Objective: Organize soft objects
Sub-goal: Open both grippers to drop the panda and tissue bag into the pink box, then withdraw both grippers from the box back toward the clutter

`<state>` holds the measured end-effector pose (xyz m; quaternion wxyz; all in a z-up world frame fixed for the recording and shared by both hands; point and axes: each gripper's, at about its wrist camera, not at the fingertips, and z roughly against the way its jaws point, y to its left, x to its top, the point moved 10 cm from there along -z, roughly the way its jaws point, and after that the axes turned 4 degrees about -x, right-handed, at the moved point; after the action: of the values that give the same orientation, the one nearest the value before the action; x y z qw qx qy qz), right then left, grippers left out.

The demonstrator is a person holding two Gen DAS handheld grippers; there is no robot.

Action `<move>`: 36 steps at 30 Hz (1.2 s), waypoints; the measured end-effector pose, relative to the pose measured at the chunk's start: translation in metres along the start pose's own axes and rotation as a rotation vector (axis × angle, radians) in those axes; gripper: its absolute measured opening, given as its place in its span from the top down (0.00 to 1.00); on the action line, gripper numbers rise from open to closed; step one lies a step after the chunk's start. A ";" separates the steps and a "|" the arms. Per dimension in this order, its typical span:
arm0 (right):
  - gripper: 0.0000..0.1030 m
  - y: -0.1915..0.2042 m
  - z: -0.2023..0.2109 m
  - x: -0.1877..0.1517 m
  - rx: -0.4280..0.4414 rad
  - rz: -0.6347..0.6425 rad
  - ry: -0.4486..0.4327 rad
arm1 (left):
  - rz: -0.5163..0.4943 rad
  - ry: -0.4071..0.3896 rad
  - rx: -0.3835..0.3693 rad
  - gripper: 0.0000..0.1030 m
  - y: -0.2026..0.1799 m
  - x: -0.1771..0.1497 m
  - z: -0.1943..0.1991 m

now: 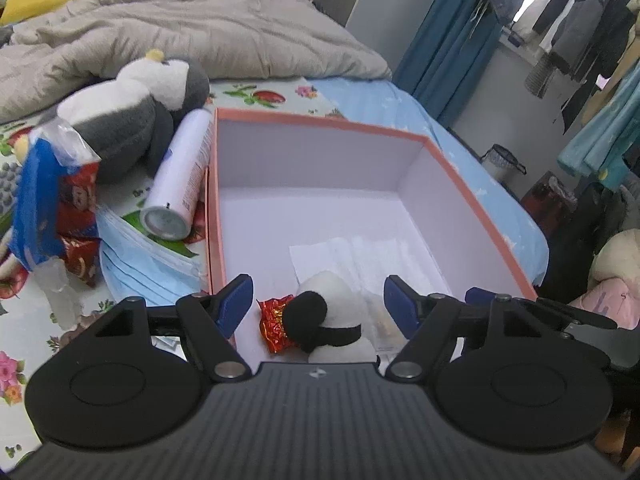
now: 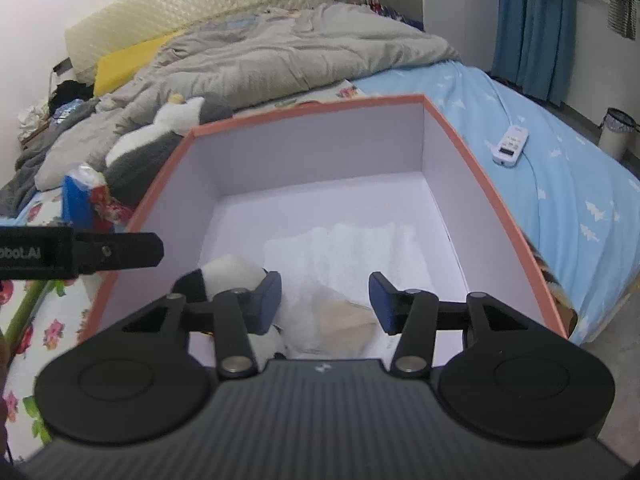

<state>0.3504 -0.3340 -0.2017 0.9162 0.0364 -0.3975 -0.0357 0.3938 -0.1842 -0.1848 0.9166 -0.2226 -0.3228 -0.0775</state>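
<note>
An open box with an orange rim (image 1: 320, 120) (image 2: 496, 196) sits on the bed. Inside it lies a small black-and-white plush (image 1: 332, 320) (image 2: 228, 272) beside a red foil wrapper (image 1: 274, 322), on a white tissue sheet (image 1: 360, 256) (image 2: 344, 256). My left gripper (image 1: 318, 306) is open above the plush at the box's near left corner. My right gripper (image 2: 325, 300) is open over the tissue, with its left finger beside the plush. A large grey-and-white penguin plush (image 1: 132, 116) (image 2: 160, 140) lies outside the box on the left.
Left of the box lie a white spray can (image 1: 180, 176), a blue face mask (image 1: 148, 264), and blue and red snack packets (image 1: 52, 208) (image 2: 86, 200). A grey duvet (image 1: 180, 28) covers the far bed. A white remote (image 2: 510, 146) lies on the blue sheet at the right.
</note>
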 end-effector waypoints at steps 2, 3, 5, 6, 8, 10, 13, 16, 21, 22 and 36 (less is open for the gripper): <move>0.50 0.004 0.010 0.004 0.007 0.006 -0.022 | -0.003 -0.019 -0.001 0.26 -0.002 0.002 0.011; 0.50 0.006 0.016 0.007 0.011 0.009 -0.033 | -0.004 -0.030 -0.001 0.26 -0.003 0.002 0.017; 0.50 0.011 0.028 0.011 0.022 0.011 -0.057 | -0.009 -0.057 0.001 0.26 -0.005 0.004 0.031; 0.50 0.015 0.035 0.014 0.033 0.011 -0.072 | -0.011 -0.070 0.003 0.26 -0.006 0.005 0.039; 0.50 0.022 0.050 0.018 0.056 0.018 -0.101 | -0.019 -0.102 0.009 0.26 -0.008 0.007 0.057; 0.50 0.030 0.065 0.022 0.070 0.030 -0.128 | -0.023 -0.131 0.016 0.26 -0.010 0.010 0.075; 0.50 0.044 0.089 0.026 0.099 0.044 -0.167 | -0.029 -0.175 0.021 0.26 -0.013 0.011 0.104; 0.50 0.056 0.109 0.028 0.118 0.062 -0.196 | -0.037 -0.218 0.036 0.26 -0.014 0.008 0.134; 0.50 0.074 0.137 0.027 0.164 0.077 -0.235 | -0.024 -0.281 0.061 0.26 -0.009 -0.001 0.183; 0.50 0.079 0.142 0.027 0.174 0.084 -0.242 | -0.020 -0.292 0.066 0.26 -0.008 -0.005 0.193; 0.50 0.133 0.177 0.001 0.282 0.185 -0.237 | 0.054 -0.382 0.162 0.26 0.022 -0.051 0.282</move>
<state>0.2269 -0.2081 -0.0678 0.8483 0.1234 -0.5050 0.1004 0.2031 -0.0356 -0.0289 0.8553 -0.1674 -0.4901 0.0167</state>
